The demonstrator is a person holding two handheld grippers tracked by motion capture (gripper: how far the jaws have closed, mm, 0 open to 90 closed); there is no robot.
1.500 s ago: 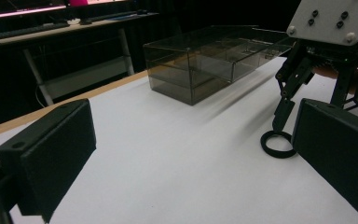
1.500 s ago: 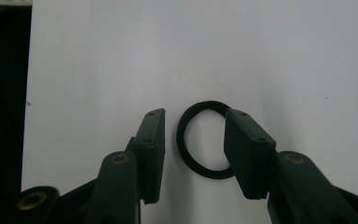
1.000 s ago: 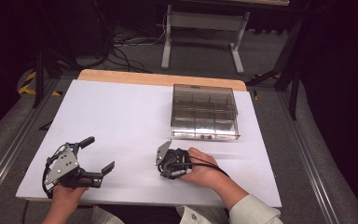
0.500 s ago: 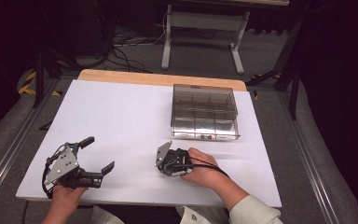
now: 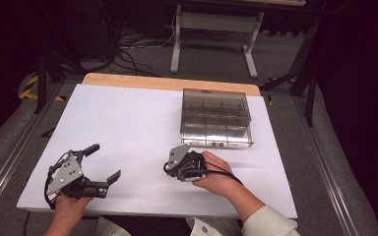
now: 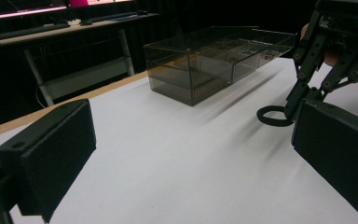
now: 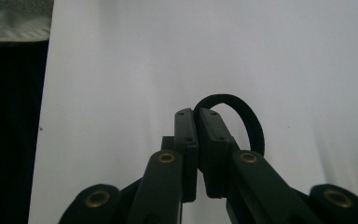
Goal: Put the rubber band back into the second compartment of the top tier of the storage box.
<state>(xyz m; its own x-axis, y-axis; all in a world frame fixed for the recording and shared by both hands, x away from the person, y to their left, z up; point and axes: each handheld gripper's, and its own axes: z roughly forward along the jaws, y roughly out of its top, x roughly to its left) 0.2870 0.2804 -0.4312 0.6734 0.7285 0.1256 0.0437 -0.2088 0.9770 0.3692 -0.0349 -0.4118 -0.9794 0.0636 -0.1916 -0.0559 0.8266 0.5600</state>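
A black ring (image 7: 242, 116), a thin loop of band, is pinched in the right gripper (image 7: 197, 116), whose two jaws are pressed together on the loop's near edge while the rest of it curves out past the jaw tips just above the white table (image 7: 284, 56). From the left gripper view the same ring (image 6: 272, 116) hangs at the tips of the right gripper (image 6: 303, 95), low over the tabletop and partly hidden behind the left tool's own jaw.

In the high view, nearest the table's front edge, the left hand (image 5: 68, 204) comes up from the bottom with the forearm barely over the table, holding the left gripper (image 5: 103, 162) near the front left corner. Its grey plate faces up and its jaws are spread wide, pointing forward and to the right, with nothing between them.

A little farther in and toward the middle, the right hand (image 5: 216, 172) lies low on the table, its pale sleeve (image 5: 268, 223) running back to the bottom right. It wraps the right gripper (image 5: 170, 169) from the right side and aims it leftward and down, toward the left gripper, the two tools well apart. The ring itself is too small to make out from this height.

Beyond the right hand, on the right half of the table, stands a clear, smoke-tinted box (image 5: 216, 118) divided into compartments, its lid shut. It sits near the wooden strip (image 5: 142, 81) at the far edge. Behind the table the floor holds cables (image 5: 138, 42) and the white legs of a stand (image 5: 211, 29).
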